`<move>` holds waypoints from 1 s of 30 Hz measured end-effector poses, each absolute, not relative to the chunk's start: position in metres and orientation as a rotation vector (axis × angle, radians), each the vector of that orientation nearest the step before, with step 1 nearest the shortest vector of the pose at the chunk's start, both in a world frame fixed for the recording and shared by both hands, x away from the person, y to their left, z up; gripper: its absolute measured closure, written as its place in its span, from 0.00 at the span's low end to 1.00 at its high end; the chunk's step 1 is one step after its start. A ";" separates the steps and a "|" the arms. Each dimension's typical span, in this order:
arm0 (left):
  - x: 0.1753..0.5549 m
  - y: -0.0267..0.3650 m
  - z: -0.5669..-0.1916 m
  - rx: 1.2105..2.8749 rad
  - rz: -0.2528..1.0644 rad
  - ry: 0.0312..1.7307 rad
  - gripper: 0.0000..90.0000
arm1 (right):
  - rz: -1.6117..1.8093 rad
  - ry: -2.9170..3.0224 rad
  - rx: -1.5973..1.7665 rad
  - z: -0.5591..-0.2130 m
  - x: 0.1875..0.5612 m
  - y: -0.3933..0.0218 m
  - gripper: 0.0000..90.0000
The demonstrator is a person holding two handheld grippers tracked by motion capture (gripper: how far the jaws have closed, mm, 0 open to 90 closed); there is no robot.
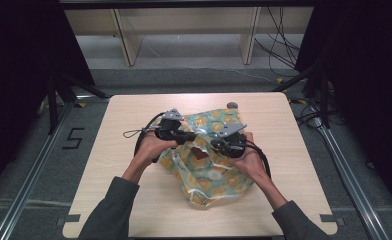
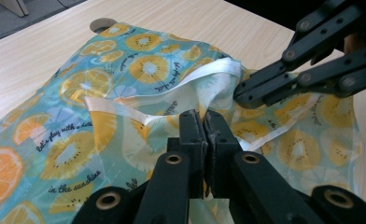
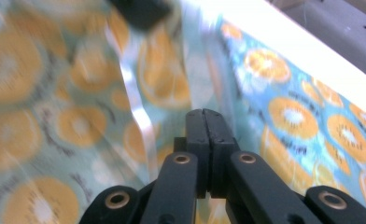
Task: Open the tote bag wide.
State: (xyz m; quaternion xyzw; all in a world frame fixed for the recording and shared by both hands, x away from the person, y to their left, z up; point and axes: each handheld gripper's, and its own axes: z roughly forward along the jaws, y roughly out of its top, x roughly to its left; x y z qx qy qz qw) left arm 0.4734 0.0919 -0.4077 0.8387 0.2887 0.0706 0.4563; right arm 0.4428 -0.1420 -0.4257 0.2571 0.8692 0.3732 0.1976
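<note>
High view: a fruit-print bag of thin teal film with orange and kiwi slices lies crumpled at the centre of the frame on a pale wooden table. The person's two hands meet over its upper half. The left gripper sits centre-left, the right gripper just beside it at centre.

Left gripper view: the left gripper's jaws, at lower centre, are clenched on a fold of the bag by its white hem. The right gripper enters from the upper right, its tips closed against the hem.

Right gripper view: the right gripper's jaws are pressed together at lower centre with bag film pinched between them; the left half of the frame is blurred. A small grey disc lies on the table at the bag's upper edge.
</note>
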 end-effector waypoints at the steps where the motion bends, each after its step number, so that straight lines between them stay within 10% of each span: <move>1: 0.474 0.093 -0.407 2.074 0.180 0.700 0.96 | 1.062 2.423 0.712 -0.424 0.444 -0.142 1.00; 12: 0.474 0.093 -0.404 2.061 0.175 0.708 0.96 | 1.050 2.503 0.741 -0.436 0.433 -0.119 0.57; 15: 0.473 0.093 -0.403 2.059 0.174 0.716 0.96 | 0.932 2.495 0.743 -0.445 0.435 -0.111 0.62; 20: 0.477 0.093 -0.405 2.070 0.191 0.661 0.93 | 0.897 2.458 0.699 -0.446 0.446 -0.115 1.00; 30: 0.436 0.085 -0.378 2.121 0.421 0.650 0.58 | 1.088 2.316 0.895 -0.398 0.487 -0.146 1.00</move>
